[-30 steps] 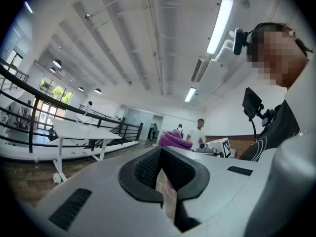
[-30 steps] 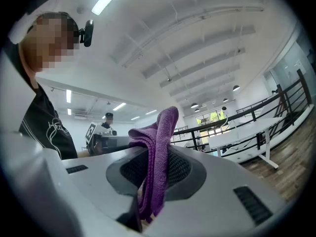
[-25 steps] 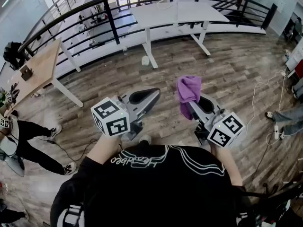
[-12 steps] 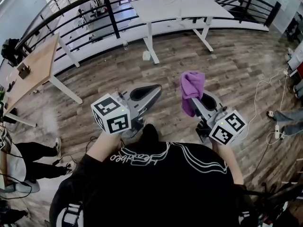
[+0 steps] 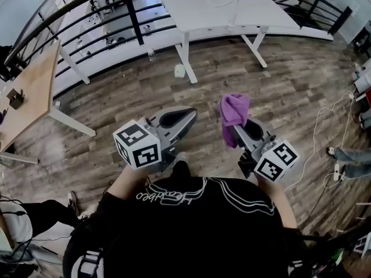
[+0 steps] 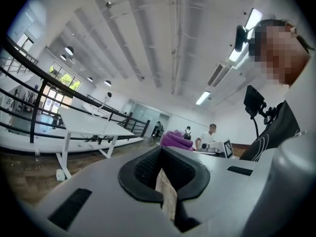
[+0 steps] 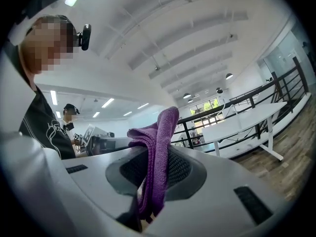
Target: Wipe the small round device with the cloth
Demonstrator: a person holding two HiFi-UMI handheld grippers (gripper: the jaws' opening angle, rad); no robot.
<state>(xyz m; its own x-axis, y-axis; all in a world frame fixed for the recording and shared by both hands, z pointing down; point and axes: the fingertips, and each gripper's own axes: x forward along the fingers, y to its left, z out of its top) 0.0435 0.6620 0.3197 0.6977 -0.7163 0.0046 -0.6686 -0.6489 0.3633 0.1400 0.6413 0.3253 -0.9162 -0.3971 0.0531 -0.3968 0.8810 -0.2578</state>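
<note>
We've got the purple cloth (image 5: 234,110) pinched in our right gripper (image 5: 239,131), up over the wooden floor (image 5: 116,106). It looks soft and light, flopping over the tips, so a fold gripped deep should hold. Left gripper (image 5: 186,114) is pressed together, empty. No small round device in sight.

Low in the head view, my black shirt (image 5: 191,225) carries white script and looping white lines across the chest. My left gripper (image 5: 186,114) and right gripper (image 5: 234,130) have smooth grey shells with black textured pads. Each has a white cube printed with black square markers: left cube (image 5: 138,145), right cube (image 5: 276,160).
</note>
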